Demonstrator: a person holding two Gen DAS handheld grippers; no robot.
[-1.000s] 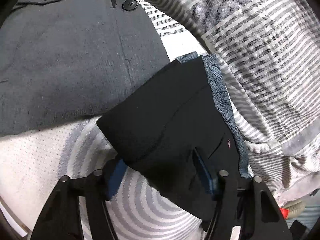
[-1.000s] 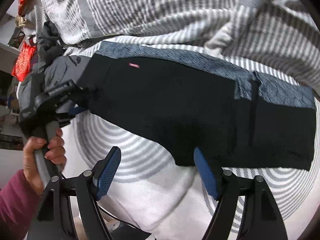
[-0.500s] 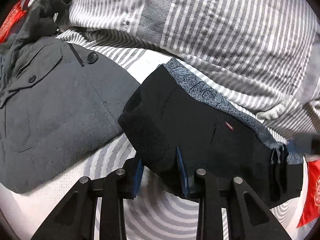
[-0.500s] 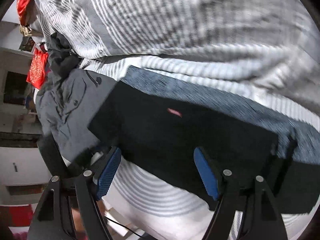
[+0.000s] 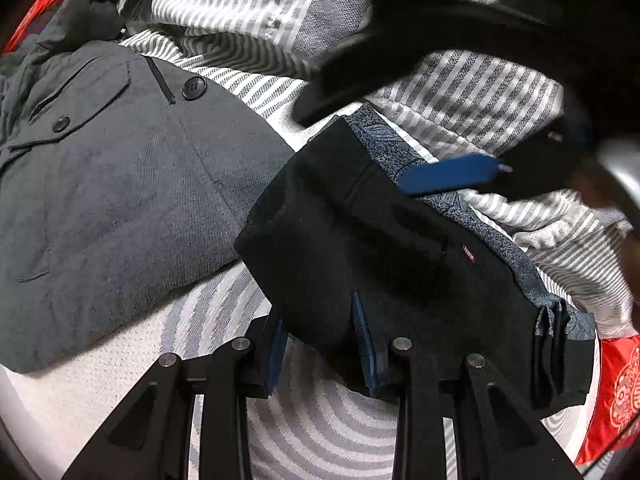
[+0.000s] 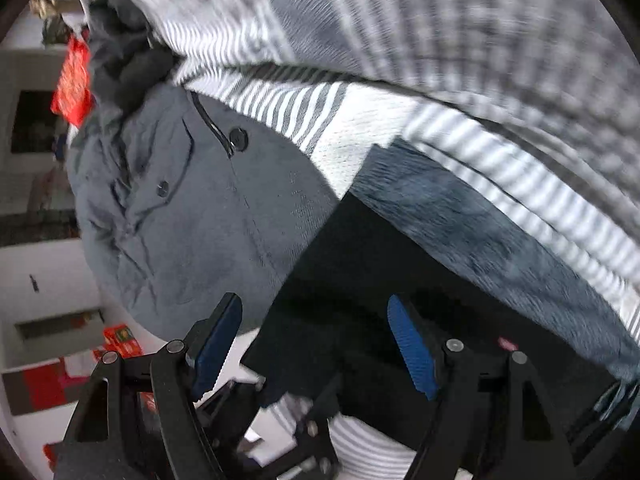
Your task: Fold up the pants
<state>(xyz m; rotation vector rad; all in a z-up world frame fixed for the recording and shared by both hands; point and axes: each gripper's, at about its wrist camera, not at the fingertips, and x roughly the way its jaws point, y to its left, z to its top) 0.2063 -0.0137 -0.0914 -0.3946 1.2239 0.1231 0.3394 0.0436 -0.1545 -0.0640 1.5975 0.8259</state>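
Folded black pants (image 5: 372, 248), blue patterned waistband, left hand-held gripper (image 5: 322, 344) pinching their edge, right hand-held gripper (image 6: 314, 344) spread.

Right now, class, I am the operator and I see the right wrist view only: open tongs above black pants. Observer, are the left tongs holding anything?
Observer: Yes. The left tongs are closed on the near folded edge of the pants.
Operator: Where do my tongs meet the garment?
Observer: One blue pad of the right tongs lies against the patterned waistband, along the far edge.
Operator: Is anything beside the pants that I miss?
Observer: A red patterned cloth lies by the end where the layers stack.
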